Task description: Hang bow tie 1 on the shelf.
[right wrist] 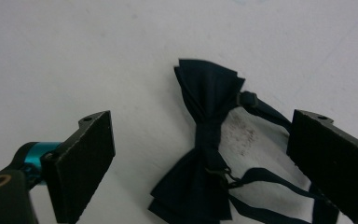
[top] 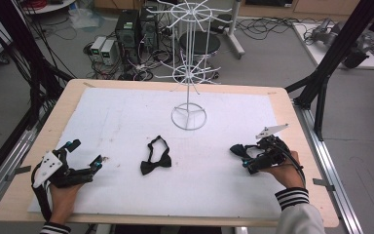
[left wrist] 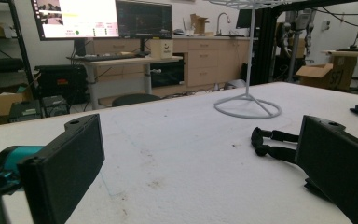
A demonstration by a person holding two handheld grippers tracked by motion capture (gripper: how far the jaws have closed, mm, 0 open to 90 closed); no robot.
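Working at a wooden table (top: 292,126) covered by a white sheet (top: 126,122), we hold two grippers, one in each hand. Our left gripper (top: 85,155) rests near the left edge, jaws wide apart with nothing between them. Our right gripper (top: 243,157) hangs over a dark bow tie (right wrist: 205,140) near the right edge; its jaws stand apart on either side of the tie, not pressing on it. We count two bow ties: that one, and a second tie (top: 156,157) lying flat mid-sheet, strap looped behind it, well apart from both grippers. Farther back stands one white wire rack (top: 190,68) on a ring base. Beyond the table lie grey floor, tangled cables (top: 268,27), computer towers (top: 136,29) and a round stool (top: 199,45). The left gripper view shows monitors (left wrist: 102,18) and cabinets (left wrist: 205,60) at the room's far side.
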